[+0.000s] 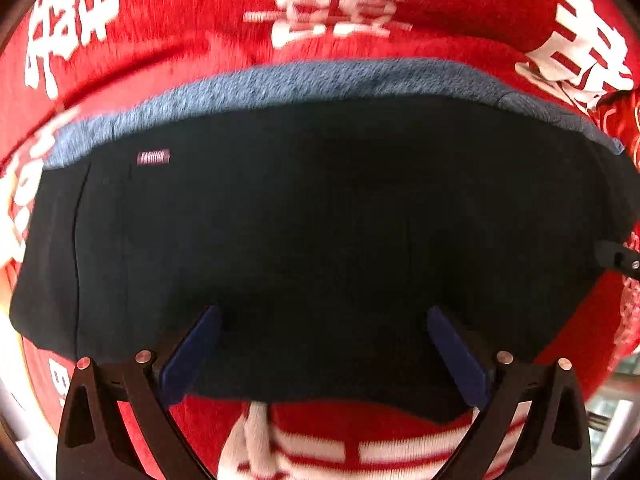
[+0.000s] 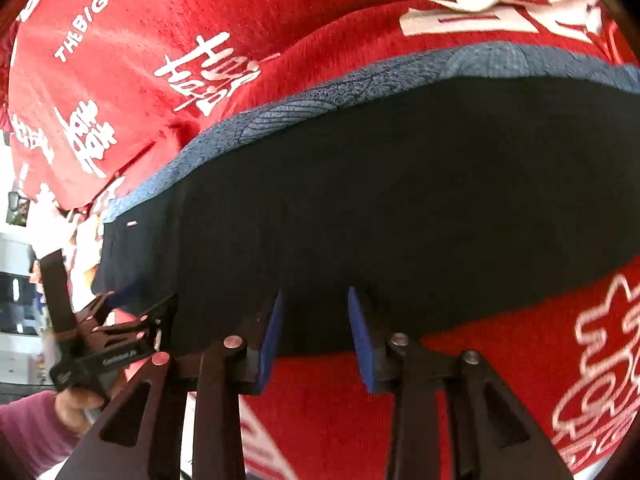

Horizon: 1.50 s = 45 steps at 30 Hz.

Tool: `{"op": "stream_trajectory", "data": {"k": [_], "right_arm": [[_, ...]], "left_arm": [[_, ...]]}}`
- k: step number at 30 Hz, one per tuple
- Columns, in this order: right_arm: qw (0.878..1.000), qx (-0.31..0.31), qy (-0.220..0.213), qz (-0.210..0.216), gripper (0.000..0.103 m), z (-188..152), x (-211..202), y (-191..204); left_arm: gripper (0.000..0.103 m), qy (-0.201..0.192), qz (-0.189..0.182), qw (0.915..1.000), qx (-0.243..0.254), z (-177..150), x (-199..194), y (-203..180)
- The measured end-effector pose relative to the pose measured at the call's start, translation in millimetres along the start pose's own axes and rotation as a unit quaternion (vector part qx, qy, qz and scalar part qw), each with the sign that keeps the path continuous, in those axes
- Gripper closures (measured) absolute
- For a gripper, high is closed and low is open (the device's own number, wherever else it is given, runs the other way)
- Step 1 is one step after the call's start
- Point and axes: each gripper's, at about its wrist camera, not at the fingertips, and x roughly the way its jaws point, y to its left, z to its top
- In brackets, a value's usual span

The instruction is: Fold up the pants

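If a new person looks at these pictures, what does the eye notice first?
First, the bright red blanket with big white characters that fills both views. On it, in the middle, lies the dark folded pants, a grey-blue fuzzy lining showing along the far edge. Both grippers hover open at the near edge.

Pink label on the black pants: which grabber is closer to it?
Left. The left gripper hovers at the pants' near edge, nearer the label; the right gripper is further along that edge, away from the label.
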Motion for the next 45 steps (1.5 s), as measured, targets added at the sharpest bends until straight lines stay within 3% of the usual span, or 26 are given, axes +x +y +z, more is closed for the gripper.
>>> {"op": "stream_trajectory", "data": {"k": [3,6,9,11,13,16,20,23,28,30,33,38,42,44,45], "right_arm": [[1.0,-0.004,-0.017,0.026,0.066,21,-19,7],[0.998,-0.042,-0.043,0.009,0.065,57,-19,18],[0.998,-0.056,-0.035,-0.012,0.065,91,4,25],[0.996,-0.07,-0.025,-0.04,0.065,104,22,26],[0.995,-0.079,-0.016,-0.066,0.065,108,36,24],[0.992,-0.075,-0.033,-0.094,0.066,120,38,6],[0.992,-0.025,-0.048,-0.116,0.064,133,17,-22],[0.995,-0.002,-0.056,-0.083,0.045,121,-9,-34],[0.993,-0.021,-0.032,-0.11,0.043,74,-26,-49],[0.994,0.006,-0.027,-0.103,0.043,58,-34,-70],[0.993,0.051,-0.052,-0.096,0.043,38,-64,-103],[0.971,0.152,-0.11,-0.146,0.043,28,-118,-191],[0.948,0.247,-0.133,-0.148,0.043,34,-130,-257],[0.943,0.275,-0.138,-0.128,0.044,39,-127,-277],[0.942,0.283,-0.137,-0.115,0.05,42,-125,-285]], "left_arm": [[0.0,-0.022,0.01,0.9996,0.014,21,-17,2],[0.0,-0.063,0.038,0.9971,0.019,69,-22,-2],[0.0,-0.062,0.064,0.9959,-0.014,105,4,3],[0.0,-0.047,0.096,0.9936,-0.037,116,23,14],[0.0,-0.056,0.111,0.9899,-0.068,118,31,25],[0.0,-0.05,0.144,0.9854,-0.076,119,34,36],[0.0,-0.049,0.142,0.9867,-0.062,106,12,34],[0.0,-0.061,0.106,0.9919,-0.035,88,-11,4],[0.0,-0.058,0.057,0.9965,0.022,62,-15,-75],[0.0,-0.04,0.042,0.9978,0.031,51,-7,-100],[0.0,-0.025,0.033,0.9982,0.045,40,-4,-127],[0.0,-0.036,0.026,0.9976,0.053,50,-11,-159],[0.0,-0.042,0.019,0.9977,0.051,65,-5,-192],[0.0,-0.045,0.024,0.9969,0.06,68,1,-212],[0.0,-0.04,0.03,0.9968,0.063,66,2,-222]]}}
